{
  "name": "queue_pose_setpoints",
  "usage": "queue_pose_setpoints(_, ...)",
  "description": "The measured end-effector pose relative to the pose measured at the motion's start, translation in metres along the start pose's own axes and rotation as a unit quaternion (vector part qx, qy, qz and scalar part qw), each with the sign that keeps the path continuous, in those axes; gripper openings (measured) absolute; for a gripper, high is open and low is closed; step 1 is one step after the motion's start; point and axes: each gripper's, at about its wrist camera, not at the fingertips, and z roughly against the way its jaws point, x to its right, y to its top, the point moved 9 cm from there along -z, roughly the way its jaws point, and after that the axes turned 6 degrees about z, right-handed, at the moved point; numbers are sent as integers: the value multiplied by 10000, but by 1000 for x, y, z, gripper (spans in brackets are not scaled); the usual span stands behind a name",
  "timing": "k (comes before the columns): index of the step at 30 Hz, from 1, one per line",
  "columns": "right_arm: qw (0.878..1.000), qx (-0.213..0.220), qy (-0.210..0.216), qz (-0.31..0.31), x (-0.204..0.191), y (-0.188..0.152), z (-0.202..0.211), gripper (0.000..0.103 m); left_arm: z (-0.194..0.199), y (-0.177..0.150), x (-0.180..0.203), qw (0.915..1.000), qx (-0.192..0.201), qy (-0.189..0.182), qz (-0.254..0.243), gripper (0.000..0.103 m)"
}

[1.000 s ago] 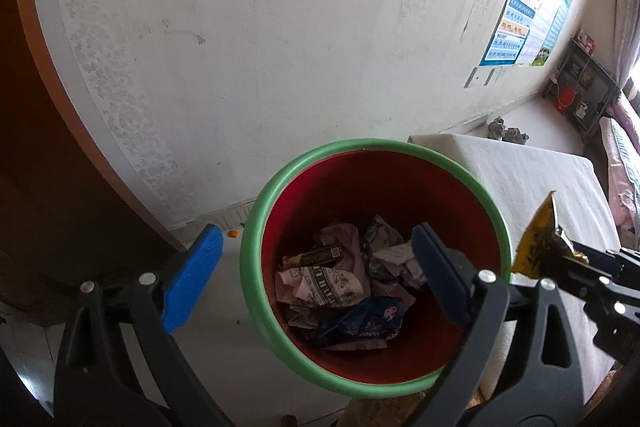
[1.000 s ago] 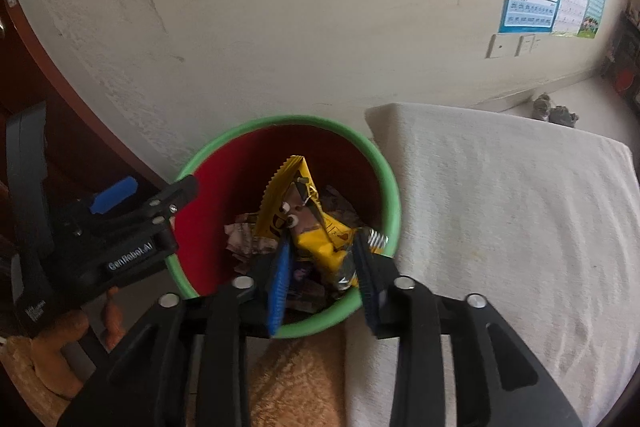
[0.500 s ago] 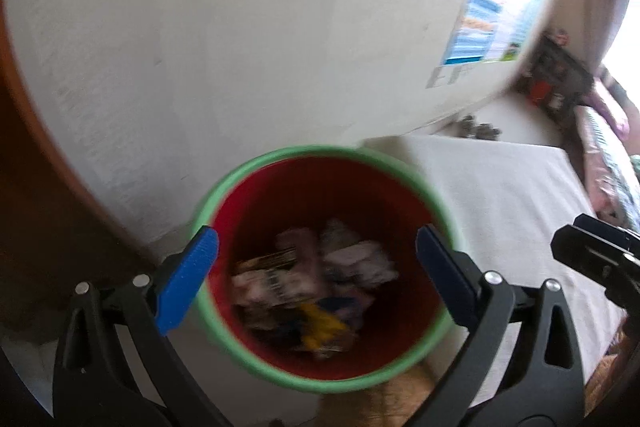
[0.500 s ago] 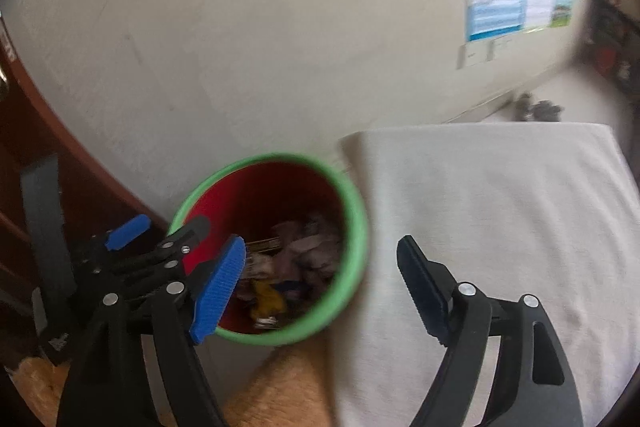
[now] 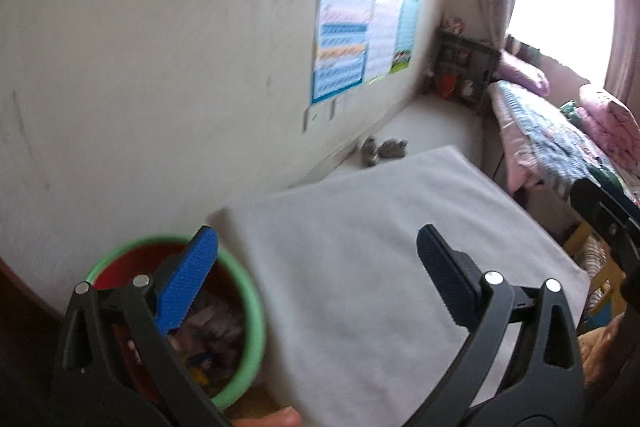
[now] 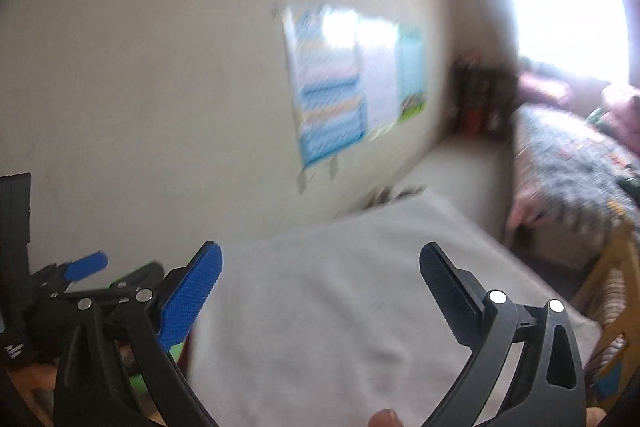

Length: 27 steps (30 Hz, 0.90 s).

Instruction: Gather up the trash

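Observation:
A red bin with a green rim stands at the lower left of the left wrist view, against the wall, with crumpled wrappers inside. My left gripper is open and empty, above the bin's right edge and the grey cloth table. My right gripper is open and empty over the same cloth. The right wrist view is blurred; it shows the left gripper at the far left and only a sliver of green rim.
A white wall with a poster runs behind the table. A bed with patterned covers and a dark shelf lie to the right, under a bright window. A wooden chair stands at the table's right.
The right gripper opened and the yellow wrapper dropped into the bin. Both grippers then swung right, away from the bin toward the cloth table and the room.

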Motion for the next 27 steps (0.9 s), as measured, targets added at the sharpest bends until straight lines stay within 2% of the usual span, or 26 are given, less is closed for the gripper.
queue_pose_setpoints(2,9989,207,-393,130,14,6,6,96,6,8,16,9997,211,-19,-110,97)
queue_pose_setpoints(7,9993,-144,-314,-114,31,-2,0,96,11,13,37,9993,334,-96,-166,97)
queue_pose_setpoints(20,9978,-429,-505,-47,33,-20,-4,96,16,12,39,9985,504,151,-119,97)
queue_pose_setpoints(27,9972,-533,-517,-64,34,-24,-6,96,14,8,41,9989,443,59,-169,97)
